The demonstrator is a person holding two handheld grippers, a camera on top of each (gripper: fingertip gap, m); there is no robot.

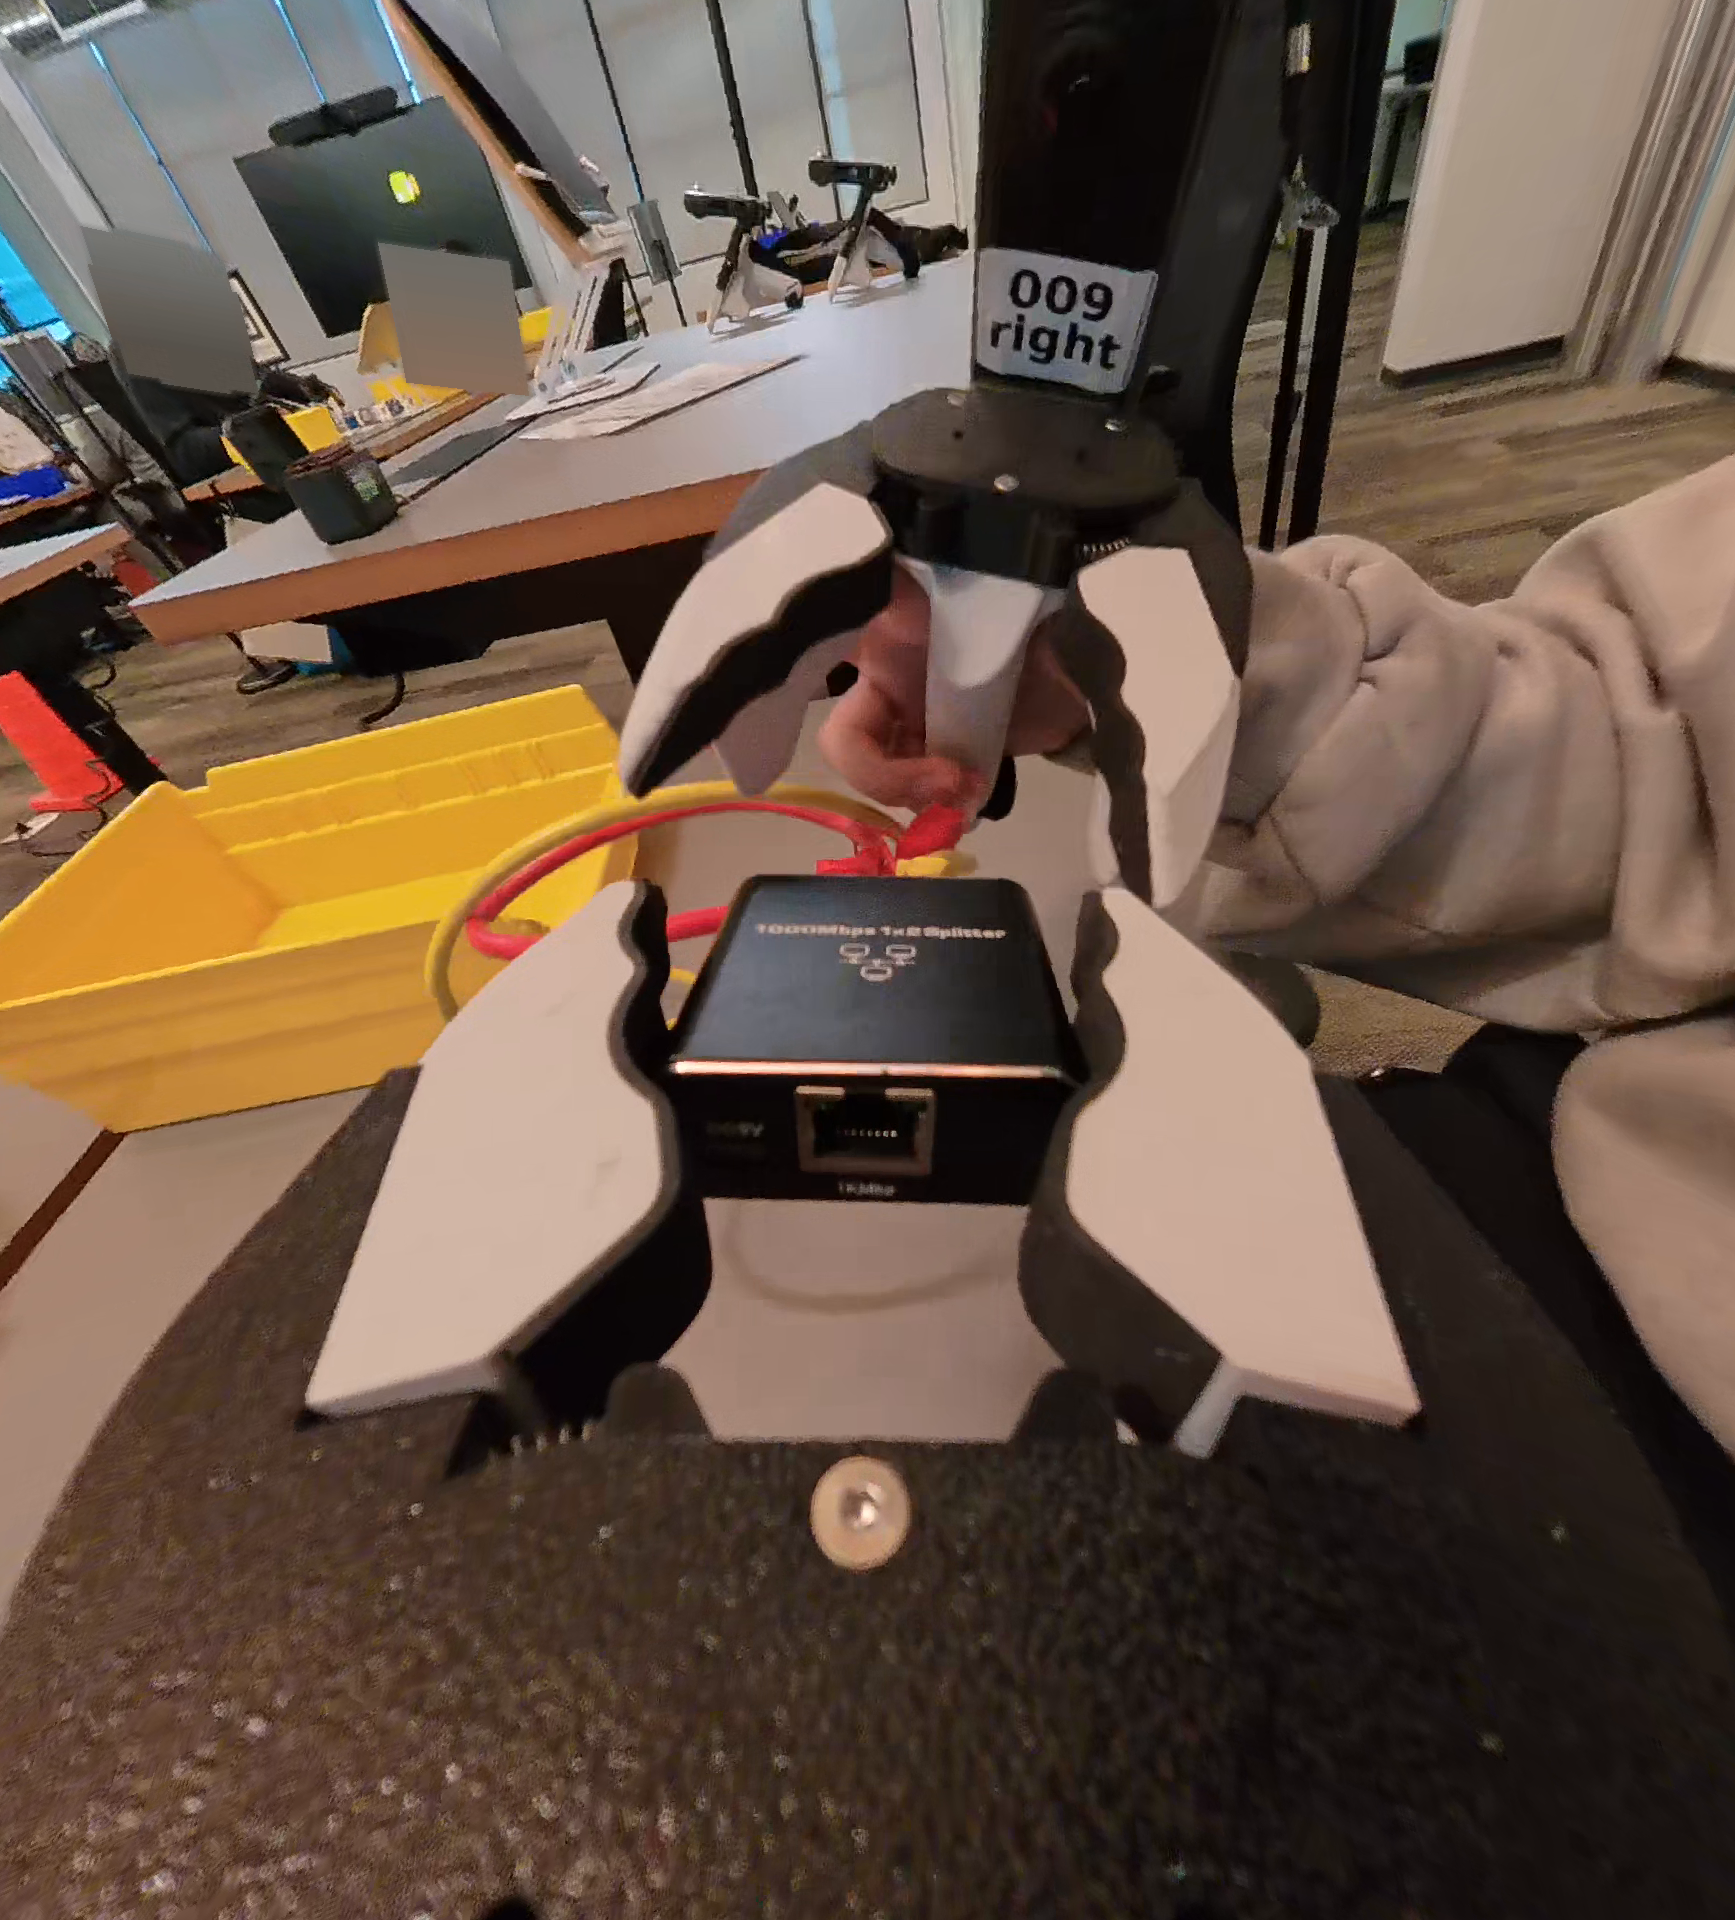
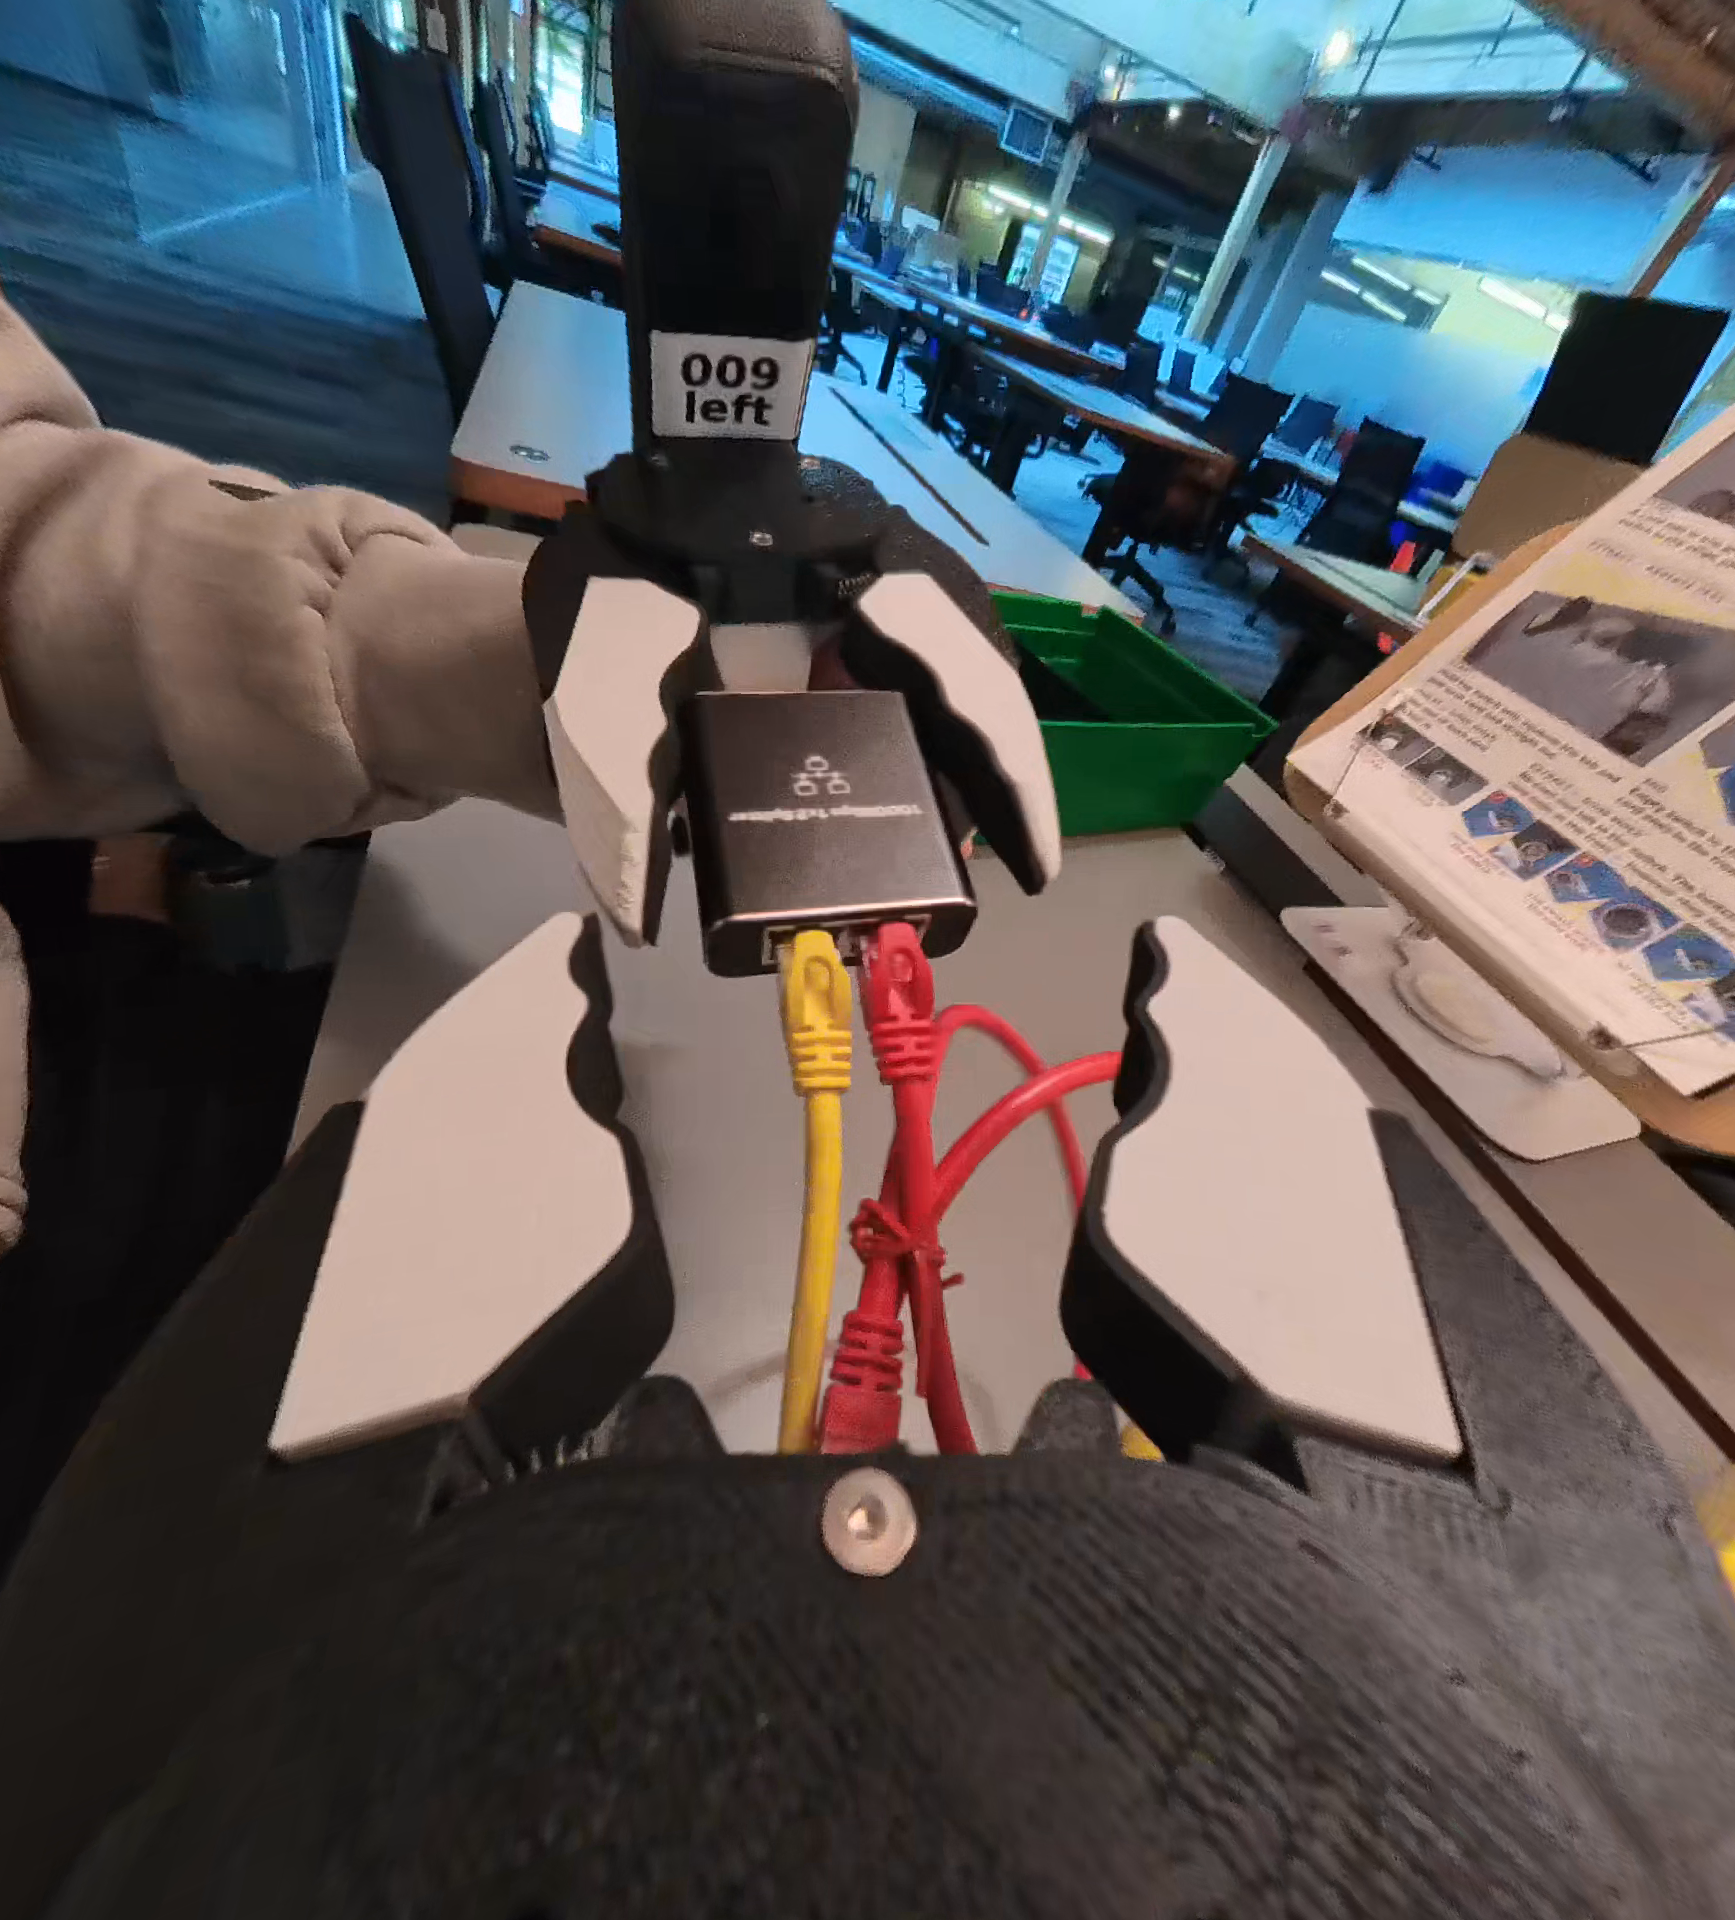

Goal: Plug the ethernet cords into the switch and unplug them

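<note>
Between the left gripper [image 1: 868,1060] jaws, clamped, sits the switch [image 1: 878,977]; right gripper [image 2: 868,1049] jaws gape around the cords [image 2: 863,1143].

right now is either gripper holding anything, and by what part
The left gripper holds the black switch by its two long sides. The right gripper is open, holding nothing.

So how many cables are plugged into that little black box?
2: a yellow cable in its left port and a red cable beside it on the right. The opposite end's port is empty.
</note>
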